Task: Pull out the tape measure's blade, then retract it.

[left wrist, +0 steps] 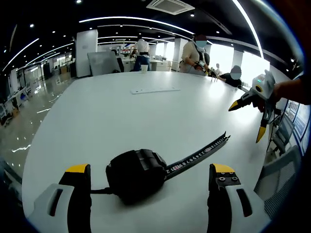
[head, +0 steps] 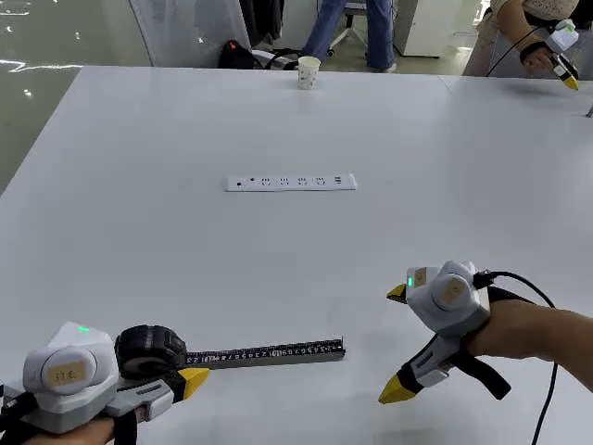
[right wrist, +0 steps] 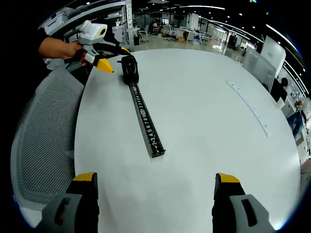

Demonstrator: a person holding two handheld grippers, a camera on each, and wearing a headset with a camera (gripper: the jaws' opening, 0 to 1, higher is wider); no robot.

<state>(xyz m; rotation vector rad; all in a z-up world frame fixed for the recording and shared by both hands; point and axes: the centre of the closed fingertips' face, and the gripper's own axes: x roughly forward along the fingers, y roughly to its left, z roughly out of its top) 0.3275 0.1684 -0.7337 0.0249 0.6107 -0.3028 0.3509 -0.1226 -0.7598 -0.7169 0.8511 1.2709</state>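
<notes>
Tape measure case (head: 150,349) sits on the table (head: 139,232), front-left, between the left gripper (left wrist: 150,168)'s 2 jaws, apart from both I think. Its blade (head: 269,352) runs rightward along the table. The right gripper (head: 397,341) is right of the blade's tip, apart. Power strip (head: 291,183) lies mid-table, cup (head: 309,71) behind it near the far edge.

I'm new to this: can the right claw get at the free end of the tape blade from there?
Probably yes: the right claw is open, the blade end lies straight ahead of it, with bare table between.
</notes>
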